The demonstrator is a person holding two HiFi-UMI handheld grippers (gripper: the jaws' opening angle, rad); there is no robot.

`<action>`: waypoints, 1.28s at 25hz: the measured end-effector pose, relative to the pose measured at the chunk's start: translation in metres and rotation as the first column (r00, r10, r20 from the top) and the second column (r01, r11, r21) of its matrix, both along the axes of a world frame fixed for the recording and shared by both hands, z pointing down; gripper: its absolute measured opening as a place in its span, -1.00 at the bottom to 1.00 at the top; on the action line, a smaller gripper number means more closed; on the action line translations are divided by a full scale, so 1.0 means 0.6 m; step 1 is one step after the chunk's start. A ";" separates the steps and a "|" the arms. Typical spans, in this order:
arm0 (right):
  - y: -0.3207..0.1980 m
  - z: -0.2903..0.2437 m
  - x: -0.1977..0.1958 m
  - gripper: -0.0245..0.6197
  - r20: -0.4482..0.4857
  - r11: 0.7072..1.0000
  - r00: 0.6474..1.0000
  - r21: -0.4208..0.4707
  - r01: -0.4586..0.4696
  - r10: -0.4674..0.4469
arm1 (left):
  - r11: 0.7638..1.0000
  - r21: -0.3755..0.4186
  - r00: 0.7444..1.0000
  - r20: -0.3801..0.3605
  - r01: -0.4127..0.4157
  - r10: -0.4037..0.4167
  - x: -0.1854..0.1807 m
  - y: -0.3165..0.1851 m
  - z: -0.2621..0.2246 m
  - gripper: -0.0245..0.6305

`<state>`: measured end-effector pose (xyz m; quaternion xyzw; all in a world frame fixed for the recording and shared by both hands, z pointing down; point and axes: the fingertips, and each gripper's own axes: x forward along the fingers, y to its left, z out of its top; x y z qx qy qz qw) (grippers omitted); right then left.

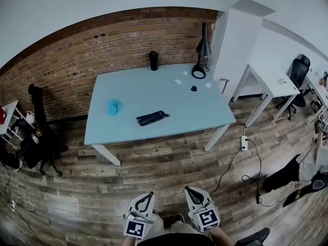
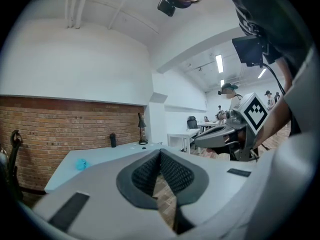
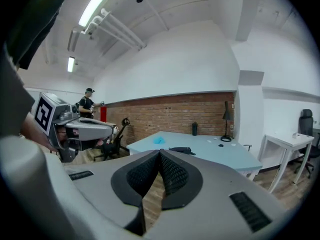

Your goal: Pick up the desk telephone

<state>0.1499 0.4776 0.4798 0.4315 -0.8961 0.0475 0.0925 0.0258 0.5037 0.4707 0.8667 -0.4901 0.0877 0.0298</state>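
Note:
A black desk telephone (image 1: 152,118) lies flat near the middle of a pale blue table (image 1: 205,122); in the right gripper view the telephone (image 3: 182,149) shows beyond the jaws. Both grippers hang low at the bottom of the head view, well short of the table over the wooden floor. My left gripper (image 1: 149,193) is shut with nothing in it, tips touching (image 2: 160,151). To its right, my right gripper (image 1: 188,189) is likewise shut and empty (image 3: 160,151). Each gripper sees the other beside it.
On the table stand a black bottle (image 1: 153,60), a black desk lamp (image 1: 201,53), a blue crumpled thing (image 1: 114,107) and small scraps. A brick wall backs it. A white desk (image 1: 269,83), office chair (image 1: 299,70), floor cables (image 1: 245,160) and a seated person (image 1: 307,170) are at right.

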 end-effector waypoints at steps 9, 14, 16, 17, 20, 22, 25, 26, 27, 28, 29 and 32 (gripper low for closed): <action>-0.016 -0.036 -0.134 -0.84 -0.066 0.999 0.997 0.007 0.034 -0.033 | 0.998 0.004 0.995 -0.085 -0.055 0.055 -0.108 -0.062 -0.003 -0.87; -0.007 -0.020 -0.186 -0.84 -0.112 0.999 0.992 0.001 0.049 -0.049 | 0.996 -0.020 0.989 -0.124 -0.088 0.085 -0.136 -0.075 0.013 -0.87; -0.011 -0.015 -0.190 -0.84 -0.103 0.999 0.994 -0.025 0.041 -0.043 | 0.995 -0.029 0.988 -0.126 -0.098 0.093 -0.137 -0.080 0.017 -0.87; -0.016 -0.015 -0.189 -0.84 -0.107 0.999 0.993 -0.021 0.045 -0.047 | 0.995 -0.034 0.987 -0.134 -0.099 0.094 -0.136 -0.083 0.018 -0.87; -0.035 -0.012 -0.192 -0.84 -0.138 0.999 0.989 -0.008 0.054 -0.054 | 0.994 -0.049 0.986 -0.136 -0.102 0.095 -0.137 -0.099 0.024 -0.87; -0.051 -0.004 -0.199 -0.84 -0.163 0.998 0.985 -0.006 0.055 -0.055 | 0.993 -0.060 0.988 -0.123 -0.104 0.096 -0.137 -0.115 0.031 -0.87; -0.090 0.011 -0.210 -0.84 -0.158 0.997 0.984 -0.023 0.075 -0.078 | 0.993 -0.076 0.990 -0.115 -0.087 0.078 -0.137 -0.146 0.030 -0.87; -0.108 0.015 -0.215 -0.84 -0.152 0.996 0.985 -0.028 0.083 -0.087 | 0.994 -0.079 0.991 -0.110 -0.079 0.070 -0.139 -0.158 0.028 -0.87; -0.128 0.018 -0.221 -0.84 -0.147 0.995 0.985 -0.025 0.092 -0.095 | 0.994 -0.080 0.993 -0.101 -0.070 0.062 -0.141 -0.170 0.027 -0.87; -0.147 0.018 -0.226 -0.84 -0.141 0.995 0.985 -0.017 0.100 -0.101 | 0.995 -0.080 0.994 -0.092 -0.061 0.054 -0.143 -0.183 0.027 -0.87; -0.166 0.016 -0.230 -0.84 -0.135 0.995 0.985 -0.012 0.104 -0.104 | 0.995 -0.081 0.995 -0.086 -0.053 0.046 -0.144 -0.195 0.028 -0.87; -0.212 0.010 -0.227 -0.84 -0.130 0.993 0.985 -0.009 0.115 -0.115 | 0.994 -0.100 0.995 -0.099 -0.042 0.032 -0.141 -0.228 0.027 -0.87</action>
